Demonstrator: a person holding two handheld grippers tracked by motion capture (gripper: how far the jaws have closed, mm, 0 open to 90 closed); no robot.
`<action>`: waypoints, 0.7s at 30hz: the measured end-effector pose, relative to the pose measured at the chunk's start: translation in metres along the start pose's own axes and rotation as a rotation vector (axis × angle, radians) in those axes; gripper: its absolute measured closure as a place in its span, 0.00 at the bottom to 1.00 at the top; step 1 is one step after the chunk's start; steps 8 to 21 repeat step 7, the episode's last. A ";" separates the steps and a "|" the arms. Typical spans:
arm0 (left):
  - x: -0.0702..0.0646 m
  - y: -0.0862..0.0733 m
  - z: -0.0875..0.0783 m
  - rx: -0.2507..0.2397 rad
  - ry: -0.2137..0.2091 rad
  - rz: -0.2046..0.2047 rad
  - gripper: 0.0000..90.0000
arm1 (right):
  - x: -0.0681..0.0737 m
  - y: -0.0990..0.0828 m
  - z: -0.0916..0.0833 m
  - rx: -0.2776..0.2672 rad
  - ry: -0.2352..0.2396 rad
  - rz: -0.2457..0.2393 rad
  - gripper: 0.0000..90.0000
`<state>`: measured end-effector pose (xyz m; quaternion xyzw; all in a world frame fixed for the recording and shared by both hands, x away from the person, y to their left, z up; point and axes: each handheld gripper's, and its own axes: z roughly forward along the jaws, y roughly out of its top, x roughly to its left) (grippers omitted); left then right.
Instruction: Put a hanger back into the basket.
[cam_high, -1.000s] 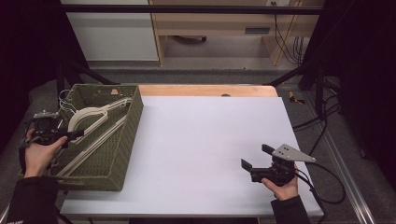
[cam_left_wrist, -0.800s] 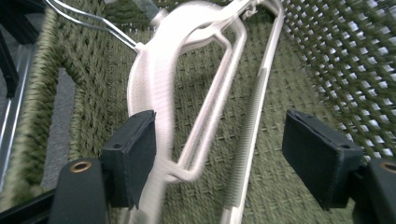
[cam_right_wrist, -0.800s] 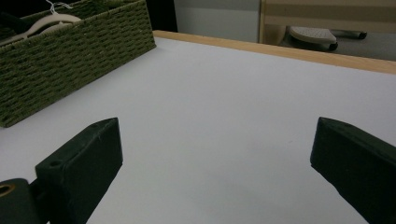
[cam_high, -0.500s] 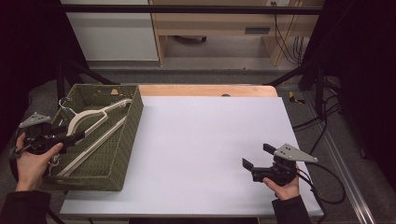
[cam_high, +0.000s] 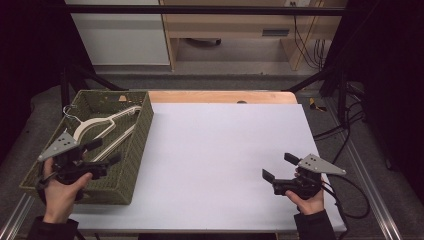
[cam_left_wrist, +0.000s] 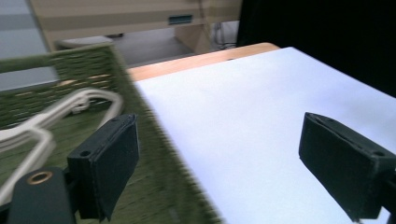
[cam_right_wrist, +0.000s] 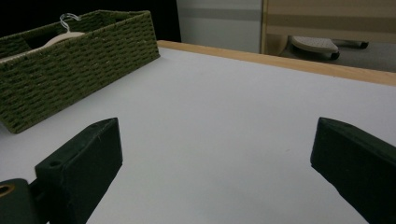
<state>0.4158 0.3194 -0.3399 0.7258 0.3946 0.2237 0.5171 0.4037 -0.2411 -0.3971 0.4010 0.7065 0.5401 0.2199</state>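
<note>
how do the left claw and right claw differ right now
The left claw hangs over the green basket, by the hangers; the right claw hangs over bare white table. The left points up-right, the right up-left. Both are open and empty.

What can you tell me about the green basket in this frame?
The woven basket is olive green, rectangular and open-topped, with coarse wicker-like walls. It sits on the left end of the white table, its long side running away from the person. Inside lie pale clothes hangers, one with a thin wire hook near the far left corner. The left tool hangs open over its near half, with one jaw inside the right wall and the other over the table in the left gripper view.
</note>
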 end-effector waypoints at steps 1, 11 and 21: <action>-0.005 -0.002 0.003 -0.002 -0.015 0.000 0.13 | 0.000 0.000 -0.001 -0.007 0.003 0.004 0.03; -0.025 -0.014 0.017 0.016 -0.080 0.022 0.13 | -0.001 0.001 -0.004 -0.008 0.006 -0.007 0.02; -0.025 -0.014 0.017 0.016 -0.080 0.022 0.13 | -0.001 0.001 -0.004 -0.008 0.006 -0.007 0.02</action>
